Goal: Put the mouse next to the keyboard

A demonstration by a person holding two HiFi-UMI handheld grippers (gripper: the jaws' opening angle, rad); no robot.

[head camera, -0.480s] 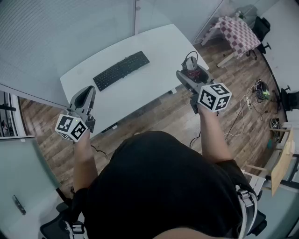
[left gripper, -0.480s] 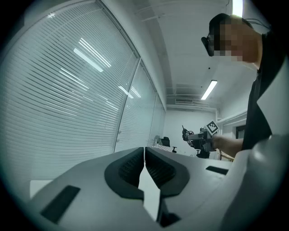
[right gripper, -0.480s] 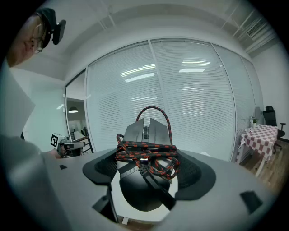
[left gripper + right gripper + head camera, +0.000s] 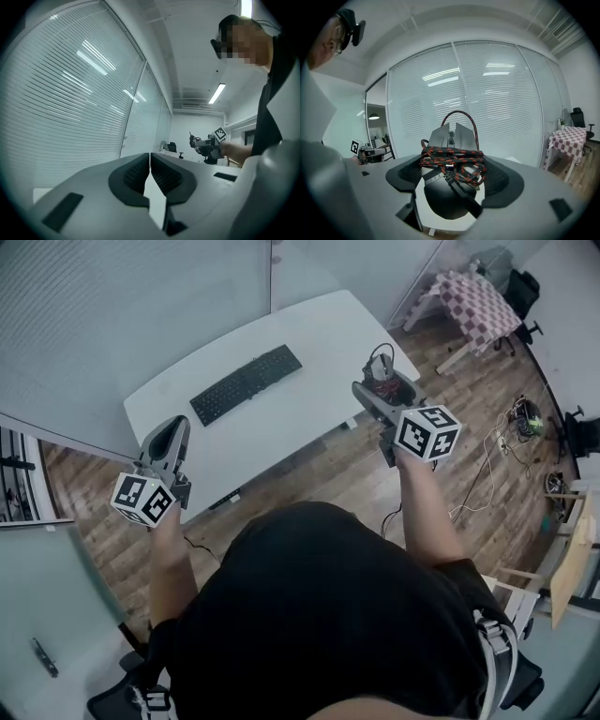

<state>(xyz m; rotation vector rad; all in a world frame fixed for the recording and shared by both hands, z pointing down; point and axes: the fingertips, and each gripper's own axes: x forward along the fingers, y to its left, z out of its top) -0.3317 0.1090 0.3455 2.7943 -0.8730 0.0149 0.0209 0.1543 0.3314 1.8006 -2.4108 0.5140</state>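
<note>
Right claw [image 4: 451,176] grips the cable-wrapped mouse [image 4: 446,199] in the air at the worktop's [image 4: 323,338] right edge, well apart from the keyboard [image 4: 246,382]. Left claw [image 4: 150,173] is clenched and empty.

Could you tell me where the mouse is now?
In the head view, the cable-wrapped mouse is clamped in the right gripper, by the right end of the white desk, apart from the keyboard.

The left gripper [image 4: 150,158] has its fingers [image 4: 165,176] pressed together, empty, with slatted window blinds [image 4: 70,93] leftward.
</note>
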